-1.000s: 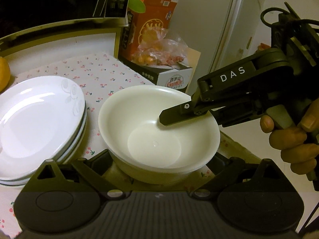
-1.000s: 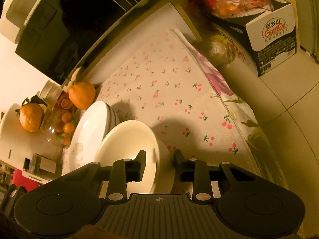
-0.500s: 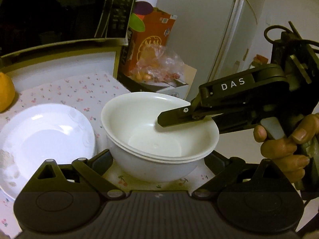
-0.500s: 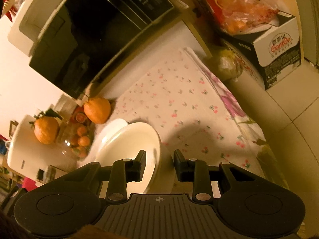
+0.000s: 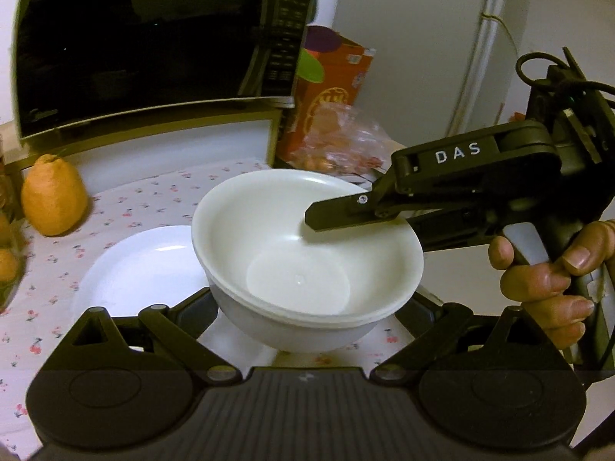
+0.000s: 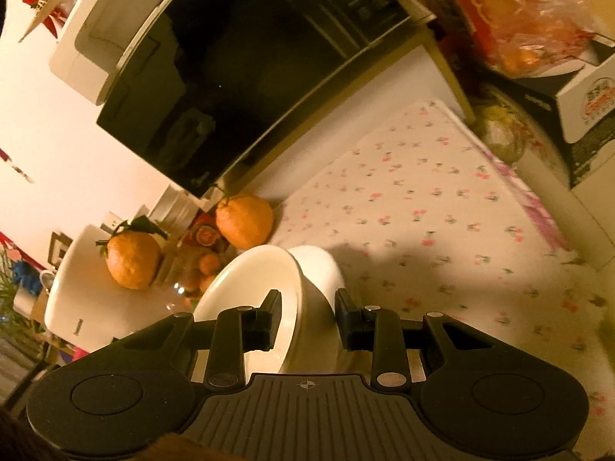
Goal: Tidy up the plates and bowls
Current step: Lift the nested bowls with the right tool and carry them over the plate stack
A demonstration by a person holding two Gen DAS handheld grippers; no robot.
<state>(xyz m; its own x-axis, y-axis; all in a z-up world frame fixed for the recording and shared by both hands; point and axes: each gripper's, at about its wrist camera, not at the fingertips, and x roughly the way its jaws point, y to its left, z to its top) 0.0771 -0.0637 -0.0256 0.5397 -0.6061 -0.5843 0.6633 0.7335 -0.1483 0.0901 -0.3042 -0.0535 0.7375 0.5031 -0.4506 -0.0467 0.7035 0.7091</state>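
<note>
Ahead of me, a black glass-fronted microwave (image 5: 146, 34) stands at the back of the surface (image 6: 442, 207), which is covered by a white cherry-print cloth. A white refrigerator (image 5: 423, 50) stands beyond. Lighting is dim and yellowish.

A black microwave (image 5: 146, 34) stands at the far side of the cherry-print cloth (image 6: 442, 230); an orange fruit (image 5: 54, 198) lies far left, an orange carton (image 5: 330, 88) far right.

Dim, warm yellow indoor light; fisheye bending and dark corners; soft blur; a shadow on the cloth (image 6: 442, 269).
</note>
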